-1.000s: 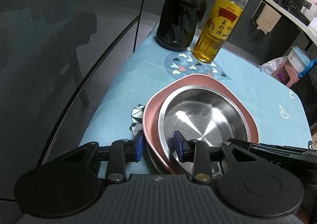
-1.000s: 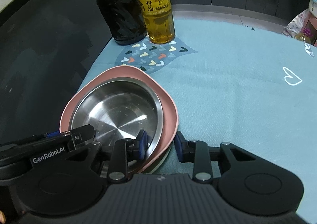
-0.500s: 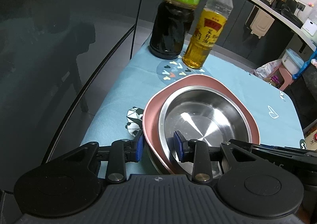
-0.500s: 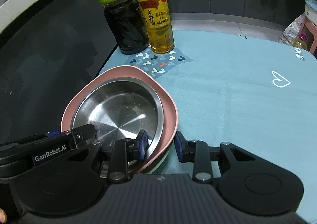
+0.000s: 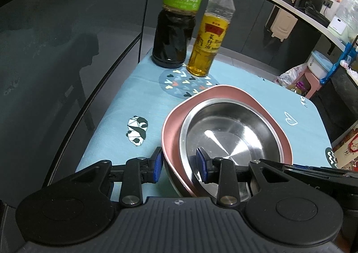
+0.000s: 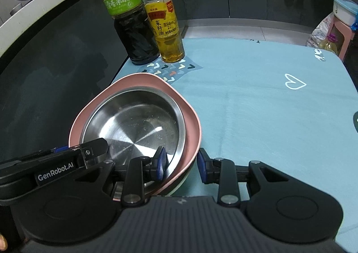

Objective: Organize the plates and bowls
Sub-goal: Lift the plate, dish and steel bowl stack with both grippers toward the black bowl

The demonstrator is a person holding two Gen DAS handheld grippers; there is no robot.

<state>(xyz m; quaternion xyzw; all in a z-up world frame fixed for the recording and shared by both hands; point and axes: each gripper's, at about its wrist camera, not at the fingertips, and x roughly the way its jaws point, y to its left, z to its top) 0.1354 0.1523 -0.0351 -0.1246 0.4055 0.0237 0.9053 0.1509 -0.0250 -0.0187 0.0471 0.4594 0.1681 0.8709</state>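
The left gripper (image 5: 179, 165) clamps the left rim of a stack: a steel bowl (image 5: 228, 132) nested in a pink plate (image 5: 226, 89). The right gripper (image 6: 180, 164) grips the stack's right rim. The stack sits tilted above a blue table (image 6: 257, 100). Beyond it stand a dark vinegar bottle (image 5: 176, 18) and, just beside it, an oil bottle (image 5: 210, 33).

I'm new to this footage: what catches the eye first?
A steel bowl nested in a pink plate sits centre, each side's rim between a hand-held gripper's pads: left, right. Behind stand a dark vinegar bottle and a golden oil bottle on the blue cloth.
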